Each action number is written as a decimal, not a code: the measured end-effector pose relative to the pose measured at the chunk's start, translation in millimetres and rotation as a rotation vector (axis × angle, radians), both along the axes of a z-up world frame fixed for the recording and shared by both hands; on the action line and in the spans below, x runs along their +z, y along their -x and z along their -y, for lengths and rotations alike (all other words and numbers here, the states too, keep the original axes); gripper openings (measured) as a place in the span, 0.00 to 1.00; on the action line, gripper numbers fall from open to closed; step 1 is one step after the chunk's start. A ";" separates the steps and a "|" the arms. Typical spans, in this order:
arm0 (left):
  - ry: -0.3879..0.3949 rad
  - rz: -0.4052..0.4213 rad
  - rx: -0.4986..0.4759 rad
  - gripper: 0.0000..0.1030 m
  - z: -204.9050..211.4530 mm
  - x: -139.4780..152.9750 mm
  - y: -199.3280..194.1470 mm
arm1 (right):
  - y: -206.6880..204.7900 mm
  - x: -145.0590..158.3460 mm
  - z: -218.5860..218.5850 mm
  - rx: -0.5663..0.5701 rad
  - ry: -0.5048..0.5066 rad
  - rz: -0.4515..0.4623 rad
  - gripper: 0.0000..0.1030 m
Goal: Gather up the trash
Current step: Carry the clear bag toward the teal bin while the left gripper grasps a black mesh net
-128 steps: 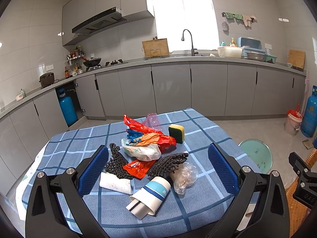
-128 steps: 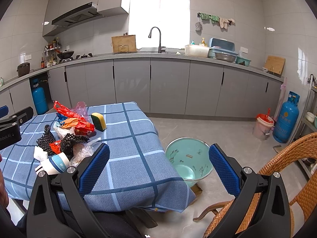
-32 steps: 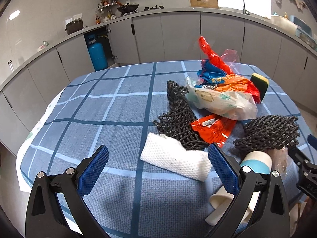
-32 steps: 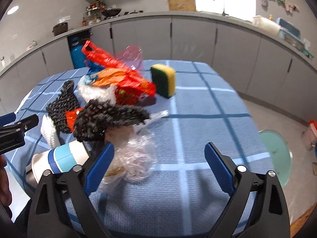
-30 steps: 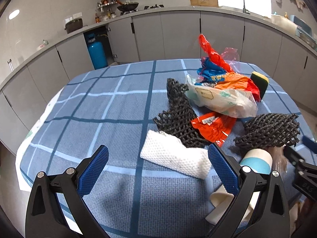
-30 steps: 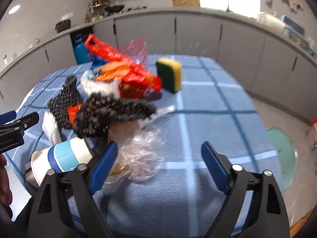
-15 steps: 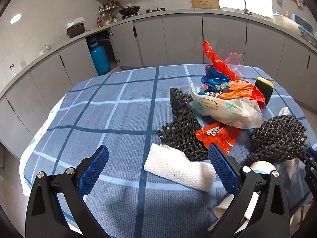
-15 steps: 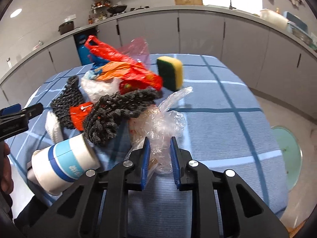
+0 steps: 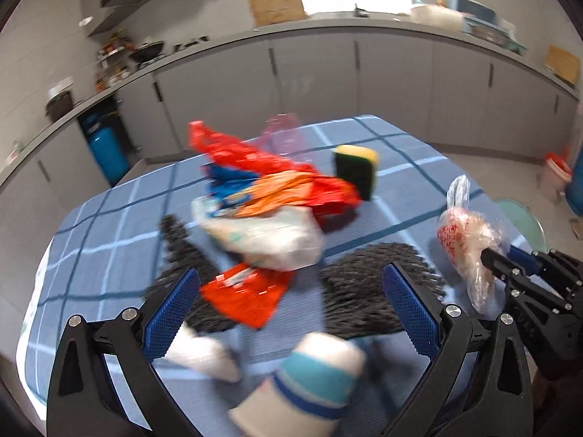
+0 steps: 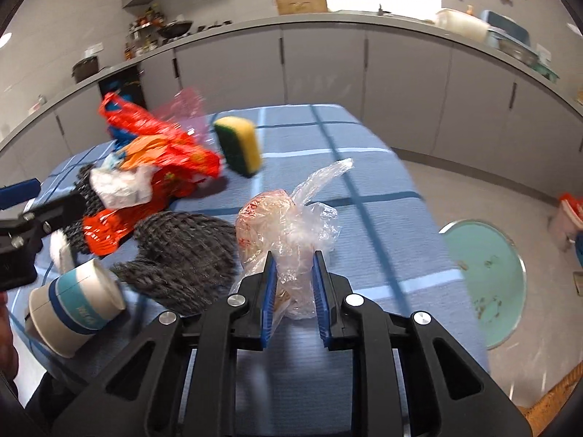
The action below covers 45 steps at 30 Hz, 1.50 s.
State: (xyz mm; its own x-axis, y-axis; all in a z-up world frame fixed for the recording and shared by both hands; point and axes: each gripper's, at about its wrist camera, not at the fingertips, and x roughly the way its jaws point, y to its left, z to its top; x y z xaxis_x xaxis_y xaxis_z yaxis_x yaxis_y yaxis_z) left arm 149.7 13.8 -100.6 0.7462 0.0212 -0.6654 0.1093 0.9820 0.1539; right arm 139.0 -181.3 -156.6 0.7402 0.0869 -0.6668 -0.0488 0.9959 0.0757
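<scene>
My right gripper [image 10: 293, 266] is shut on a crumpled clear plastic bag [image 10: 291, 225] and holds it above the blue checked tablecloth [image 10: 328, 145]; the bag also shows in the left wrist view [image 9: 470, 240]. My left gripper [image 9: 291, 291] is open and empty over the trash pile: a paper cup [image 9: 309, 382], black foam nets [image 9: 364, 291], a red wrapper [image 9: 244, 295], a white foam piece [image 9: 200, 353], and red, orange and white bags [image 9: 269, 196]. A teal bin [image 10: 488, 280] stands on the floor to the right of the table.
A yellow-green sponge [image 10: 238, 145] stands on the table behind the pile. Grey kitchen cabinets [image 10: 400, 83] run along the back. A red-lidded bucket [image 10: 568, 215] stands at the far right. A wicker chair edge [image 10: 554, 397] is at the bottom right.
My right gripper has lifted the clear plastic bag off the table and swung it right, toward the bin side. My left gripper has turned right over the pile.
</scene>
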 end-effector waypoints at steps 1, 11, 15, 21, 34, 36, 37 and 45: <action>-0.005 -0.010 -0.012 0.96 5.1 -2.2 -2.5 | 0.6 0.1 3.7 -0.007 -0.002 0.000 0.20; -0.032 -0.159 -0.059 0.95 31.9 -23.2 -41.2 | 1.7 -7.3 25.6 -0.030 -0.033 -0.001 0.20; -0.050 -0.198 -0.068 0.91 39.3 -32.7 -48.3 | 0.6 -8.1 29.6 -0.024 -0.048 0.004 0.20; -0.060 -0.253 -0.097 0.81 47.2 -44.2 -54.6 | 0.7 -13.3 34.2 -0.022 -0.076 -0.001 0.20; -0.025 -0.265 -0.178 0.17 55.3 -31.4 -40.9 | 4.9 -2.1 47.4 -0.046 -0.098 0.036 0.20; -0.034 -0.219 -0.191 0.17 57.5 -14.8 -34.9 | 5.9 4.5 54.3 -0.060 -0.092 0.056 0.20; -0.038 -0.192 -0.200 0.17 61.0 -4.6 -32.6 | 6.1 7.3 57.4 -0.067 -0.090 0.064 0.20; -0.059 -0.015 -0.282 0.17 115.7 64.5 -39.7 | 9.0 19.6 120.7 -0.205 -0.061 0.098 0.21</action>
